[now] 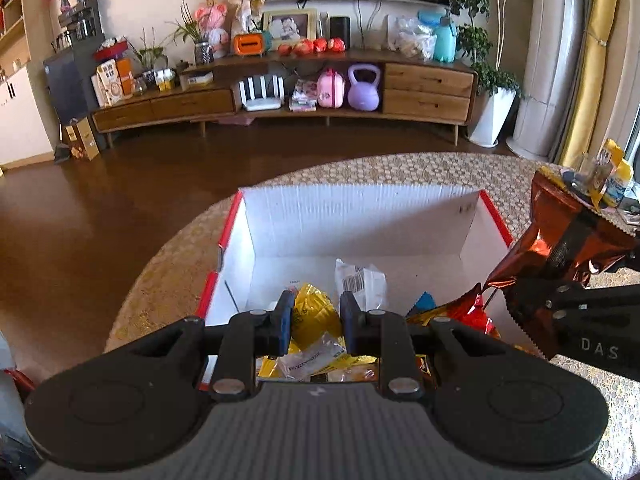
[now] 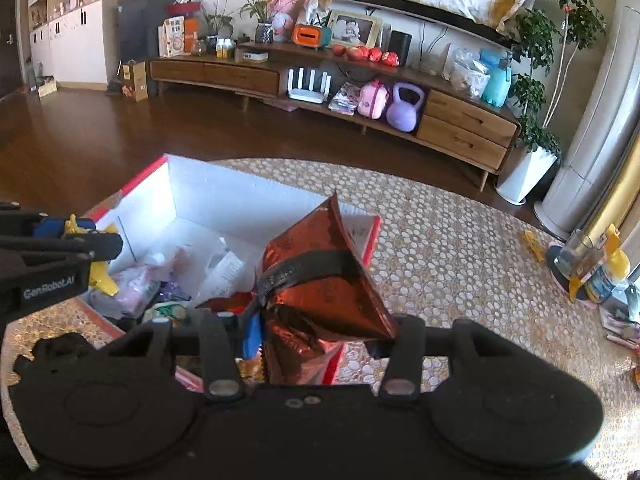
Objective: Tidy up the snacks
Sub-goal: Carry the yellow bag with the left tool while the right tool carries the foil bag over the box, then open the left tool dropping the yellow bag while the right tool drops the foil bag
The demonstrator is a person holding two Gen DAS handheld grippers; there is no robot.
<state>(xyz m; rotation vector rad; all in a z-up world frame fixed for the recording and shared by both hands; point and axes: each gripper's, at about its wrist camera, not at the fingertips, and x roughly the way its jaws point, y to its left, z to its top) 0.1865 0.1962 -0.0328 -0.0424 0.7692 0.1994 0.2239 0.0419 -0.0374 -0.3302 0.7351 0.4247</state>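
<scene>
Red-edged white cardboard box (image 1: 360, 216) at frame centre already holds several snacks; right gripper (image 2: 320, 332) clenches a shiny red foil bag (image 2: 320, 280) above it, left gripper (image 1: 314, 316) fingers released.

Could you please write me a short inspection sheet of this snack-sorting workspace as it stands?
Surface: round table under a patterned lace cloth.
Job's things: white box with red rim, holding mixed snack packets; red foil bag above its right edge.
Clutter: bottles and packets at the table's right edge.
Tongs: left tongs open over the box; right tongs shut on the foil bag.
Cables: wires hanging behind the TV cabinet.
Surroundings: wooden TV cabinet, purple kettlebell, potted plants.
</scene>
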